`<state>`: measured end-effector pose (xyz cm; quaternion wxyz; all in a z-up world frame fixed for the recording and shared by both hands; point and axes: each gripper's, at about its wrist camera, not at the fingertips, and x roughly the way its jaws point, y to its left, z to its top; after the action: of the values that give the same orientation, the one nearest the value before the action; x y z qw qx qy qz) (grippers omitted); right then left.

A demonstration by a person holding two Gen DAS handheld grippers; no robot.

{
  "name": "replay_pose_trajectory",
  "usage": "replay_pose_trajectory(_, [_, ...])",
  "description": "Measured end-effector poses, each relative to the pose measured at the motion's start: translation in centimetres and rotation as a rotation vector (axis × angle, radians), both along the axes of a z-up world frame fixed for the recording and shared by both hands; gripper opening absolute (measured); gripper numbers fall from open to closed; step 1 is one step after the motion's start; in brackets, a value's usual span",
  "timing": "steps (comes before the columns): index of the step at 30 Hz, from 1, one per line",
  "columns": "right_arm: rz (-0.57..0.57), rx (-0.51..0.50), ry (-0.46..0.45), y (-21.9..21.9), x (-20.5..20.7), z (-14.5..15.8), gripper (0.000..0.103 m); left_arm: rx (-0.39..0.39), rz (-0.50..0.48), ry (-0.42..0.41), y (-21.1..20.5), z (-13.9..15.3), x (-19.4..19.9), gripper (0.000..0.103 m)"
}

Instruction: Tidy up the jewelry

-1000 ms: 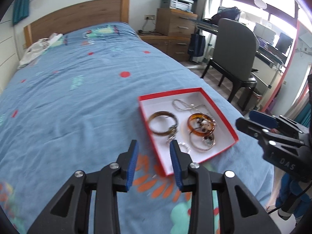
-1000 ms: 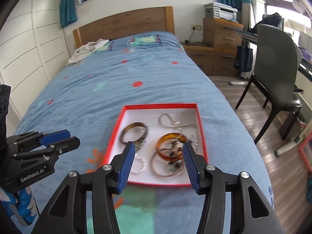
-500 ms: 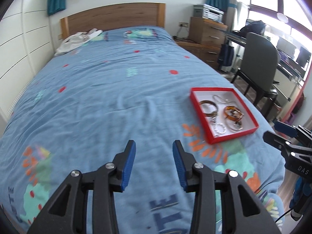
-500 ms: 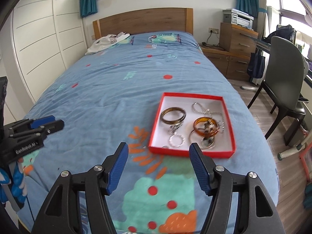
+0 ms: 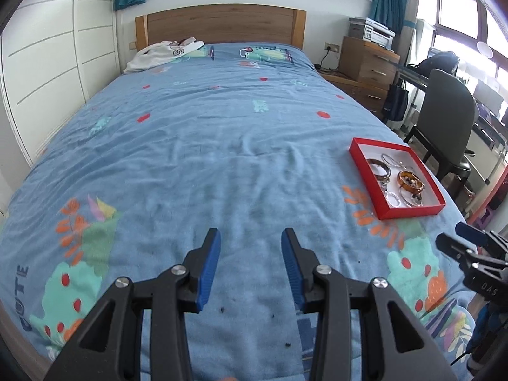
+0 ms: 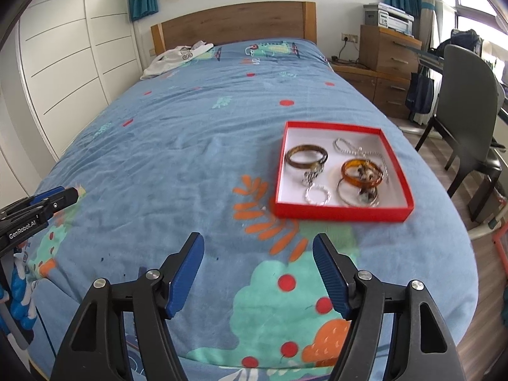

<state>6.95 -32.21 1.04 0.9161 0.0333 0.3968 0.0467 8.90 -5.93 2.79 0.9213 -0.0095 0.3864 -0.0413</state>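
The right gripper (image 6: 257, 255) stands spread with nothing between its blue pads, its jaws having just been opening wider; it hangs over the near end of the bed (image 6: 190, 133), pointed down at the printed quilt, with the red box (image 6: 343, 214) a little ahead and to its right; that wide gap would suit taking a bangle across its rim, though it is apart from the box for now. The left gripper (image 5: 250, 247) is likewise spread and empty, over bare quilt well to the left of the box, so it reads as standing clear rather than reaching.

Inside the box, on its white floor, the jewelry lies gathered: a dark brown bangle (image 6: 306, 156) at the left, an amber bangle (image 6: 362, 171) at the right resting partly on a thin silver bangle (image 6: 357, 194), a silver chain (image 6: 352, 149) toward the far wall, a small silver ring (image 6: 317, 195) near the front wall; the pieces overlap in places, so some sorting probably remains, or the collecting may be finished; I cannot tell which.
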Motion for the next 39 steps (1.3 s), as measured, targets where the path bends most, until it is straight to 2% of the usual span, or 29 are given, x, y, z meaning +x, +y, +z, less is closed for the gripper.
replay_pose_trajectory(7, [-0.02, -0.049, -0.022, 1.9, -1.8, -0.2, 0.094, 0.009, 0.042, 0.021, 0.5, -1.6, -1.9, 0.038])
replay_pose_trajectory(9, [-0.02, -0.066, -0.036, 2.8, -2.4, 0.1, 0.099, 0.016, 0.049, 0.025, 0.5, -1.9, -2.4, 0.045])
replay_pose_trajectory(10, [-0.02, -0.072, -0.043, 3.1, -2.6, 0.2, 0.101, 0.02, 0.052, 0.023, 0.6, -2.0, -2.7, 0.052])
replay_pose_trajectory(19, [-0.002, -0.072, -0.075, 4.8, -3.9, 1.0, 0.102, 0.047, 0.073, 0.024, 1.1, -2.3, -4.3, 0.054])
replay_pose_trajectory(39, [-0.015, -0.055, -0.082, 4.1, -4.2, 1.1, 0.102, 0.059, 0.074, 0.036, 1.3, -2.6, -5.3, 0.054])
